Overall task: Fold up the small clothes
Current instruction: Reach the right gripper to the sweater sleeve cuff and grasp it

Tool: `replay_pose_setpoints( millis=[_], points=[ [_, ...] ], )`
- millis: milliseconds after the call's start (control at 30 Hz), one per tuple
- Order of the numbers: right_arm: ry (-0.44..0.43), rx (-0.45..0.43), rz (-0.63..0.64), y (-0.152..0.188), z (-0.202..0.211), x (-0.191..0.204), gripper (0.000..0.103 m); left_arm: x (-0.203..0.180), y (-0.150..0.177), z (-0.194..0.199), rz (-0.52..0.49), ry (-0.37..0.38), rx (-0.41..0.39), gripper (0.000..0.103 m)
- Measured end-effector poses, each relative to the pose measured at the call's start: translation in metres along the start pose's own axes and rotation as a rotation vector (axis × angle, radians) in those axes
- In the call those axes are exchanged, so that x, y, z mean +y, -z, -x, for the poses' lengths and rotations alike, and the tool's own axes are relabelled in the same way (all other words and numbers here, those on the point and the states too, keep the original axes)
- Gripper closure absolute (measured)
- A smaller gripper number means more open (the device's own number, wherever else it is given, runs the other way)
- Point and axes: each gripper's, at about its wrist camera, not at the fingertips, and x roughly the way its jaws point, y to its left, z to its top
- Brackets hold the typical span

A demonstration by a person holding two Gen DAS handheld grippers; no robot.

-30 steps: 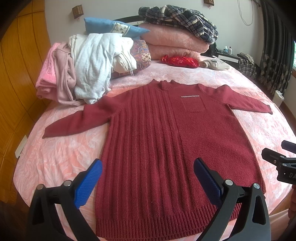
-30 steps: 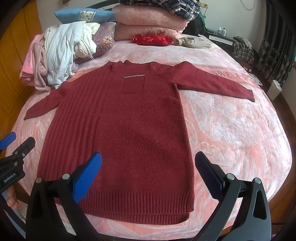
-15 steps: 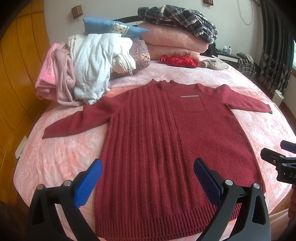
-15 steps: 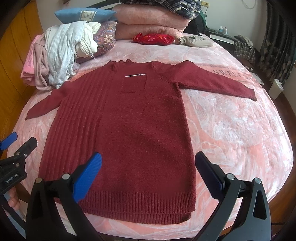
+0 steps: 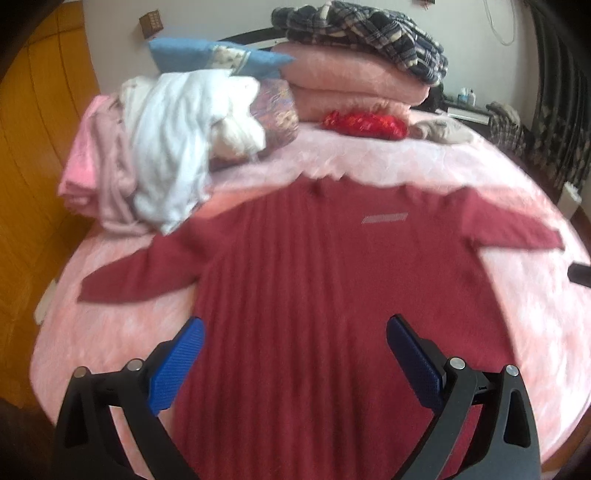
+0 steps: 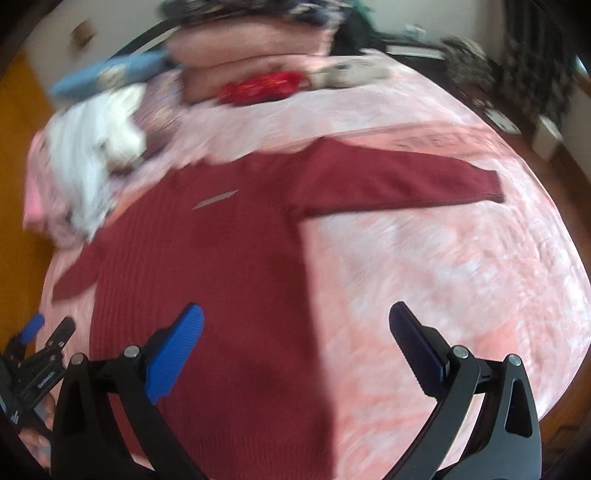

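A dark red knit sweater (image 5: pixel 325 280) lies flat on the pink bed, both sleeves spread out; its right sleeve (image 6: pixel 399 184) stretches toward the bed's right side. My left gripper (image 5: pixel 295 354) hovers open above the sweater's lower body with nothing between its blue pads. My right gripper (image 6: pixel 295 343) is open too, over the sweater's right side edge, its left pad above the knit and its right pad above bare bedspread. The left gripper (image 6: pixel 37 354) shows at the bottom left of the right wrist view. Both views are blurred by motion.
A heap of white and pink clothes (image 5: pixel 159 162) sits at the back left of the bed (image 6: pixel 461 277). Folded pink blankets (image 5: pixel 351 85) with a plaid garment (image 5: pixel 369 33) lie at the head. A red item (image 5: pixel 365 123) and a beige item (image 6: pixel 351 72) lie behind the sweater.
Both grippers have moved forward over the sweater, the right one also swinging right and tilting. Both stay open. The sweater has not moved.
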Motion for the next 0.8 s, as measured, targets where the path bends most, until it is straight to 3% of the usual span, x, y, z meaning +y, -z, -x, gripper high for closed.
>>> replay_pose_setpoints(
  millis=[167, 233, 433, 600, 800],
  points=[
    [0.065, 0.032, -0.049, -0.066, -0.034, -0.094, 0.003, -0.063, -0.055, -0.041, -0.017, 0.068, -0.020, 0.004],
    [0.040, 0.098, -0.097, -0.088, -0.054, -0.140, 0.003, -0.094, -0.072, -0.063, -0.035, 0.103, 0.011, 0.004],
    [0.055, 0.108, -0.232, -0.130, -0.101, -0.245, 0.003, -0.183, -0.093, -0.125, -0.052, 0.211, 0.080, 0.004],
    [0.081, 0.147, -0.241, -0.149, -0.140, -0.299, 0.003, -0.232, -0.098, -0.175, -0.030, 0.245, 0.118, 0.004],
    [0.069, 0.204, -0.275, -0.156, -0.177, -0.338, 0.005, -0.246, -0.102, -0.208, -0.019, 0.232, 0.123, 0.004]
  ],
)
